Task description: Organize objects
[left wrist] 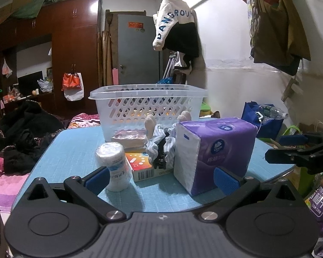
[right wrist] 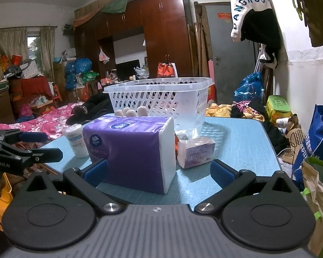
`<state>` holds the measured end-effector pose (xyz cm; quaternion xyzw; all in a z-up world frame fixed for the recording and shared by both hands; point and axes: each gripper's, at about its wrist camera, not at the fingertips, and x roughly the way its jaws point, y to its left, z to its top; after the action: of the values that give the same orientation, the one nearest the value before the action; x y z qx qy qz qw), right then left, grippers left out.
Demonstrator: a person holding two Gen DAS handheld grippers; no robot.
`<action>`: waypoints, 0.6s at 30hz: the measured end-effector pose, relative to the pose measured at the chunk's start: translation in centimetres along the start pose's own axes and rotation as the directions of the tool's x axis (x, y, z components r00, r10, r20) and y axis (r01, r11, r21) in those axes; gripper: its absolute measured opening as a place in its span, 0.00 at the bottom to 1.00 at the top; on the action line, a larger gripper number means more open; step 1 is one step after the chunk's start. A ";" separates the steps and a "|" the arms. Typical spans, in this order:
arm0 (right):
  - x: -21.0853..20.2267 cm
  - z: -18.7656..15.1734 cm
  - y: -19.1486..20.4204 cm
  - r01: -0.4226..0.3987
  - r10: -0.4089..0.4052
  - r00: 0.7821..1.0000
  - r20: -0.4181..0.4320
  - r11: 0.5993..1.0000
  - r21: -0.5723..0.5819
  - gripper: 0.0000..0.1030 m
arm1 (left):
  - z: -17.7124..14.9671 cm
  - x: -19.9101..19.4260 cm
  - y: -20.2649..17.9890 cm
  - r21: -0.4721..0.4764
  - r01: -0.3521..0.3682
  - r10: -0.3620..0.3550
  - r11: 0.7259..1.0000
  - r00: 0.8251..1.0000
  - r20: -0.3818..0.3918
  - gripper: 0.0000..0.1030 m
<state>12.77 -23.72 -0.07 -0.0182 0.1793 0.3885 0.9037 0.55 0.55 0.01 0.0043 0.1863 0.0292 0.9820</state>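
A white plastic basket (left wrist: pixel 148 105) stands at the far side of the blue table (left wrist: pixel 75 150); it also shows in the right wrist view (right wrist: pixel 161 96). In front of it lie a purple tissue pack (left wrist: pixel 215 150) (right wrist: pixel 129 146), a white bandage roll (left wrist: pixel 115 165) (right wrist: pixel 76 139), a small orange box (left wrist: pixel 140 165), a wrapped flat packet (left wrist: pixel 129 138), a striped cloth with a black clip (left wrist: pixel 161 148) and a small purple tissue packet (right wrist: pixel 196 152). My left gripper (left wrist: pixel 161 179) is open and empty before the items. My right gripper (right wrist: pixel 159 169) is open, its jaws astride the tissue pack's near end.
The right gripper shows at the right edge of the left wrist view (left wrist: pixel 301 150); the left gripper shows at the left edge of the right wrist view (right wrist: pixel 21 148). A bed with clothes (left wrist: pixel 15 142) lies left of the table. Bags (right wrist: pixel 312 150) stand right of it.
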 end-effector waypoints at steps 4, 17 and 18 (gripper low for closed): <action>0.0 0.0 0.0 0.000 0.000 1.000 -0.002 1.000 0.002 1.00 | 0.0 0.0 0.0 0.001 -0.001 0.001 1.000 1.000 -0.001 1.00; -0.1 0.0 -0.2 -0.001 0.001 1.000 -0.002 1.000 0.006 1.00 | -0.1 0.2 0.1 0.001 -0.005 0.005 1.000 1.000 -0.001 1.00; -0.1 0.0 -0.1 -0.001 0.001 1.000 -0.002 1.000 0.006 1.00 | -0.1 0.2 0.2 0.000 -0.005 0.005 1.000 1.000 -0.001 1.00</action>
<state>12.82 -23.89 -0.02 -0.0158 0.1816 0.3883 0.9033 0.68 0.72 -0.11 0.0047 0.1868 0.0317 0.9819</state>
